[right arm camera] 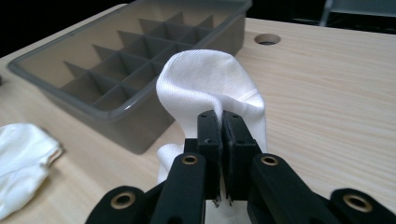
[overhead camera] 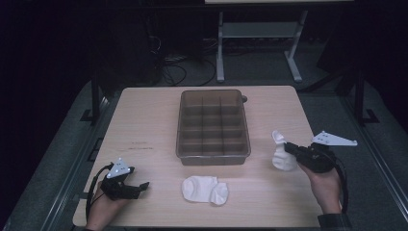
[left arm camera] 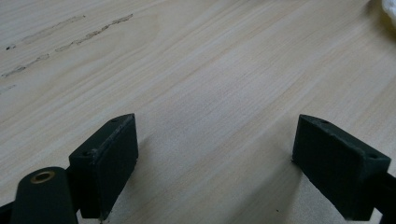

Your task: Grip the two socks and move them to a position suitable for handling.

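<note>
On a pale wooden table (overhead camera: 149, 120), the right gripper (right arm camera: 221, 122) pinches a white sock (right arm camera: 205, 81) tightly, lifted right of a grey divided tray (overhead camera: 213, 125), while the left gripper (left arm camera: 215, 154) rests wide open and empty near a second sock (overhead camera: 204, 189).

Both grippers are black: the left gripper (overhead camera: 139, 186) and right gripper (overhead camera: 287, 147) carry grey three-cornered plates, brass-ringed pivots, blocky pads and trailing black cables.

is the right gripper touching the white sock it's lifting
Touching: in the right gripper view the right gripper has its jaws shut on a fold of the white sock.
</note>
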### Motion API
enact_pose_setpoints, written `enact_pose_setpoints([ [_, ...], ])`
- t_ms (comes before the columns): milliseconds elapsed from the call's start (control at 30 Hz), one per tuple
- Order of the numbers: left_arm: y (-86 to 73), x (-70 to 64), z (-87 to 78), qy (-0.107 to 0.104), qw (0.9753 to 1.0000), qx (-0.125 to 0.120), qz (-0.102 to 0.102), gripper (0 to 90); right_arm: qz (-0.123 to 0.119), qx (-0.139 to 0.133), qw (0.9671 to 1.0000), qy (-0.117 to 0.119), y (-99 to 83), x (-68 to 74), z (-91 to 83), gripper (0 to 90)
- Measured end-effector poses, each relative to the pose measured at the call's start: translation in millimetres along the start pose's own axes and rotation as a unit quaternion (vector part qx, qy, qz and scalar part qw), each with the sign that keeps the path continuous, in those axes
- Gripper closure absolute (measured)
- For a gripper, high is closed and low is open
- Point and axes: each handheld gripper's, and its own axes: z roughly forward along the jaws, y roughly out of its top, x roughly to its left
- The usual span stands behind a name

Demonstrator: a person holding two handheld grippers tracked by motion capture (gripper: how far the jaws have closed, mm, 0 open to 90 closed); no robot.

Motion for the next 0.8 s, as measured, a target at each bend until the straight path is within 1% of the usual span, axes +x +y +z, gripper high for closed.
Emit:
enact_pose_setpoints([
  [67, -0.1, 0.0, 0.2, 0.000, 1.0000, -0.001, 0.000, 13.6, -0.005, 0.002, 0.9999, 0.009, -2.0, 2.2, -2.5, 86.6],
  [133, -0.1, 0.0, 0.2, 0.000, 1.0000, -0.001, -0.001, 13.6, -0.006, -0.003, 0.9998, 0.020, -3.9, 4.7, -4.9, 86.6],
  [200, -0.1, 0.1, 0.2, 0.000, 1.0000, -0.001, 0.000, 13.6, -0.013, -0.003, 0.9995, 0.029, -5.5, 8.0, -6.8, 86.6],
  [333, -0.1, 0.0, 0.2, 0.000, 1.0000, -0.001, 0.000, 13.7, -0.025, -0.001, 0.9985, 0.049, -8.7, 14.7, -7.8, 86.6],
  [400, -0.1, 0.0, 0.2, 0.000, 1.0000, -0.001, -0.001, 13.7, -0.025, -0.001, 0.9980, 0.058, -9.7, 17.5, -7.9, 86.6],
  [500, -0.1, 0.0, 0.2, 0.000, 1.0000, -0.001, 0.000, 13.6, -0.028, -0.004, 0.9969, 0.074, -10.9, 20.9, -8.1, 86.6],
  [533, -0.1, 0.1, 0.2, 0.000, 1.0000, -0.001, 0.000, 13.7, -0.033, -0.003, 0.9962, 0.080, -11.3, 22.8, -7.9, 86.6],
  [700, -0.1, 0.0, 0.2, 0.000, 1.0000, -0.001, 0.000, 13.6, -0.043, -0.004, 0.9942, 0.099, -12.3, 28.8, -6.5, 86.6],
  [800, -0.1, 0.0, 0.2, 0.000, 1.0000, -0.001, 0.000, 13.7, -0.048, -0.006, 0.9923, 0.114, -11.6, 32.8, -5.4, 86.6],
])
